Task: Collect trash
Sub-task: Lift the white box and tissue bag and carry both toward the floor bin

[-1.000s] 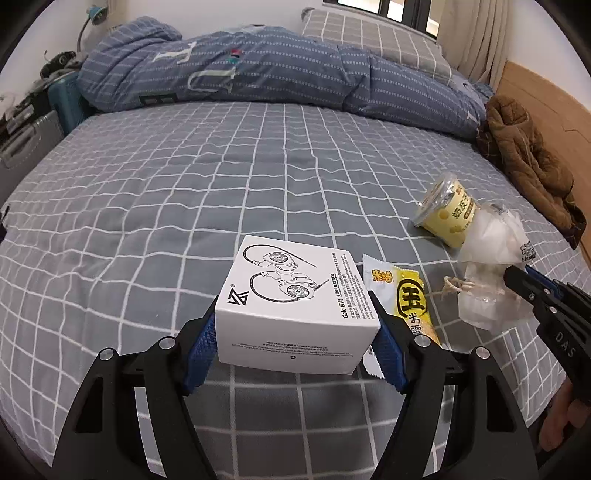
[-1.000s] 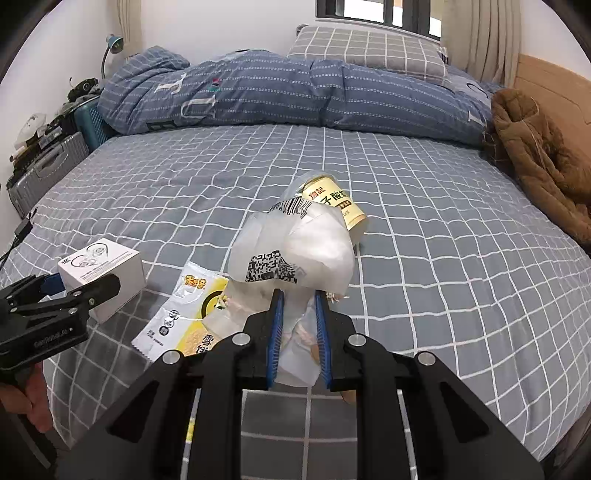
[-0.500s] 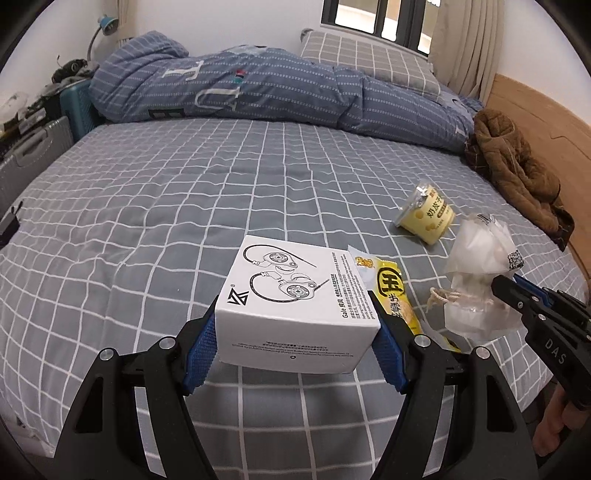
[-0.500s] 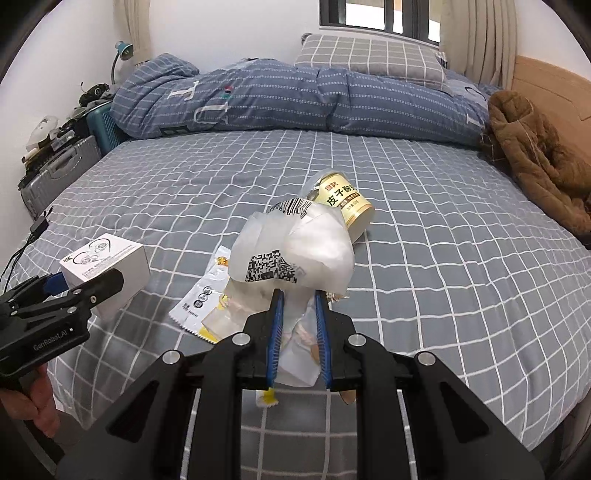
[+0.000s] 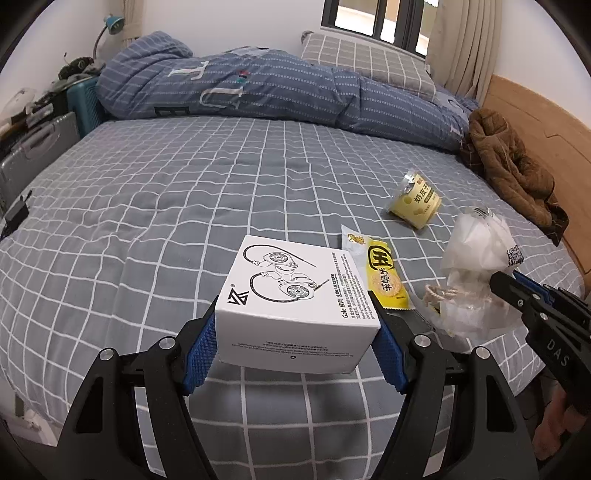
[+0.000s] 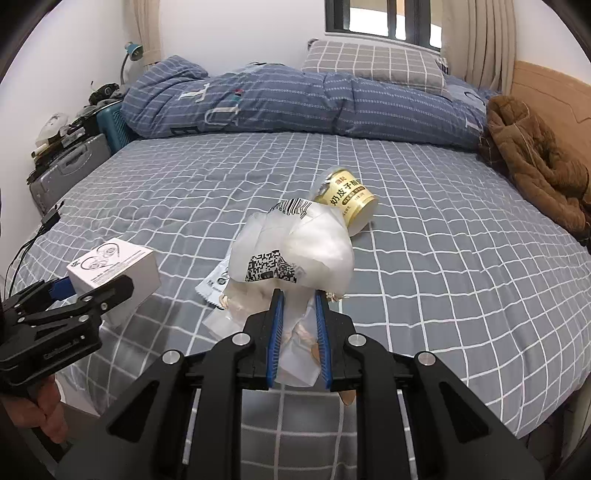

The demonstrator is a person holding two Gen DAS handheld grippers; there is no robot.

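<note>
left gripper (image 5: 297, 325) clamps white box (image 5: 295, 295), right gripper (image 6: 298, 317) pinches plastic bag (image 6: 291, 254); both backed off w/ loads since a sec ago. yellow wrapper (image 5: 382, 278) & cup (image 6: 349, 199) left on bed (image 5: 184, 192), so collecting's half done.

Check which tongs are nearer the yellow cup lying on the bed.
Right. The right tongs, shut on a plastic bag, sit just before the yellow cup; the left tongs, holding a white box, sit farther away.

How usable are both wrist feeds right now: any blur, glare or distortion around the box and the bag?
Left wrist view: sharp, white box text readable; fisheye bows the bed grid, corners are black. Right wrist view: crisp too, the plastic bag codes legible; the window is bright but throws no glare on it; lighting soft, shadows faint.
</note>
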